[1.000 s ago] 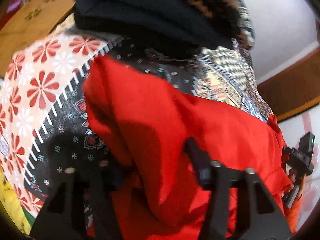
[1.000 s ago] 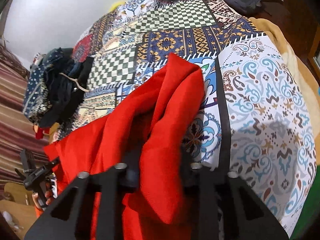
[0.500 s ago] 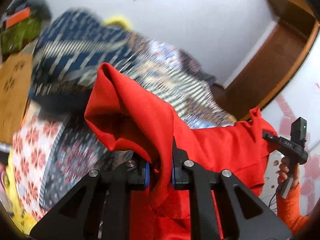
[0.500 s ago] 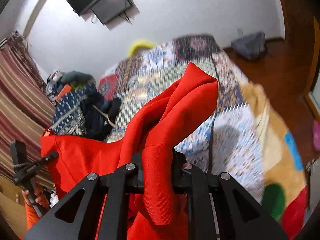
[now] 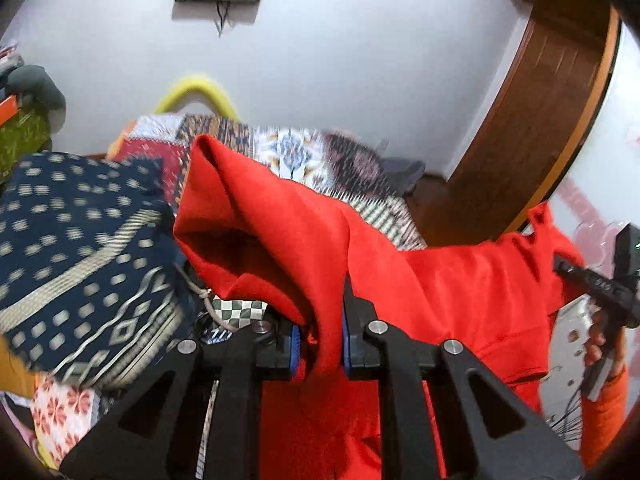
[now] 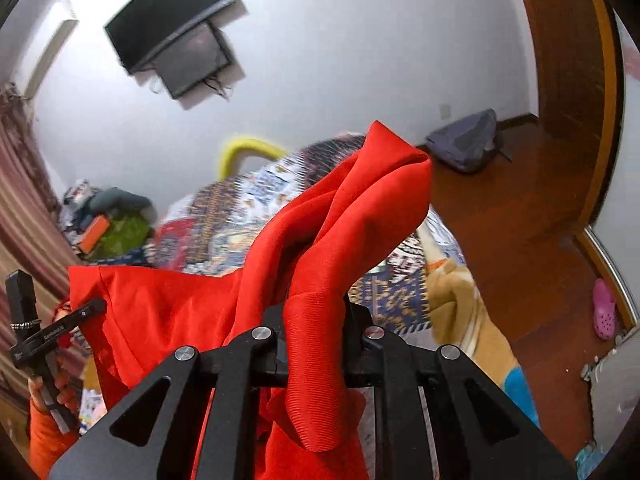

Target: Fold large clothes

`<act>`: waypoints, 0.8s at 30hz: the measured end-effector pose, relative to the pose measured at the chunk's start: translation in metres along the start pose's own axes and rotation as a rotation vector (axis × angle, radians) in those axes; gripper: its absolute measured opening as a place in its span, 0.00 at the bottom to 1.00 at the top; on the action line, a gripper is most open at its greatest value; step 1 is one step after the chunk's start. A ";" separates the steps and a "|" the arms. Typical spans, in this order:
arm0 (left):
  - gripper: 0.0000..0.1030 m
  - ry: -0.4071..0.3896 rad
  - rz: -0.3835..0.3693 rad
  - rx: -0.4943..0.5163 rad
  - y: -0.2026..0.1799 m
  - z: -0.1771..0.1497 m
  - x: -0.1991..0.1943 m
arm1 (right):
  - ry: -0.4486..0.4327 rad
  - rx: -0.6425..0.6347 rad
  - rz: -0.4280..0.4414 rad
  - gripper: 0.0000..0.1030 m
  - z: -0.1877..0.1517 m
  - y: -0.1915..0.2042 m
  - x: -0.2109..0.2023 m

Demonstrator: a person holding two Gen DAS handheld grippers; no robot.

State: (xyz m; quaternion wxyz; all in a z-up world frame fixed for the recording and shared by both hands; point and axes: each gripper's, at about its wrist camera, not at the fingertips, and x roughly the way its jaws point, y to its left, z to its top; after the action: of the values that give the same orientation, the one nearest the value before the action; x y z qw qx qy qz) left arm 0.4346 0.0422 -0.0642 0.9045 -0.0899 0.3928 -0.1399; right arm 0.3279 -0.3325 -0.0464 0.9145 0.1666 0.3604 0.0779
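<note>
A large red garment point(image 5: 288, 224) hangs in the air between my two grippers, above a bed with a patchwork quilt point(image 5: 304, 152). My left gripper point(image 5: 320, 340) is shut on one bunched corner of it. My right gripper point(image 6: 314, 344) is shut on another corner of the red garment point(image 6: 352, 216), which folds over the jaws. The cloth stretches between them. The right gripper also shows at the right edge of the left wrist view point(image 5: 600, 280), and the left gripper at the left edge of the right wrist view point(image 6: 44, 332).
A pile of dark patterned clothes point(image 5: 72, 248) lies on the bed at left. A television point(image 6: 176, 48) hangs on the white wall. A grey bag point(image 6: 466, 140) lies on the wooden floor point(image 6: 520, 220) by a wooden door frame point(image 6: 576, 80). A pink shoe point(image 6: 604, 308) lies at right.
Both grippers have risen and tilted up from the bed, lifting the red garment off the quilt. The wall and television have come into view.
</note>
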 end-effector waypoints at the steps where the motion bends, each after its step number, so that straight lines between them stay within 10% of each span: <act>1: 0.14 0.037 0.029 0.012 0.003 0.002 0.024 | 0.014 0.008 -0.016 0.12 0.000 -0.006 0.012; 8: 0.20 0.280 0.233 0.002 0.027 -0.016 0.150 | 0.198 0.152 -0.162 0.17 -0.031 -0.061 0.088; 15: 0.34 0.278 0.186 0.069 0.015 -0.034 0.136 | 0.185 0.072 -0.213 0.18 -0.033 -0.063 0.068; 20: 0.61 0.233 0.107 0.073 -0.007 -0.046 0.119 | 0.193 -0.058 -0.143 0.49 -0.038 -0.030 0.062; 24: 0.63 0.294 0.031 0.071 -0.026 -0.063 0.124 | 0.204 -0.138 -0.102 0.49 -0.040 -0.007 0.076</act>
State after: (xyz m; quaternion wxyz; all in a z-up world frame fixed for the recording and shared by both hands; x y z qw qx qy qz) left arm 0.4640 -0.0257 -0.1848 0.8419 -0.0303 0.5171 -0.1512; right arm 0.3558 -0.3093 -0.1240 0.8851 0.0761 0.4535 0.0724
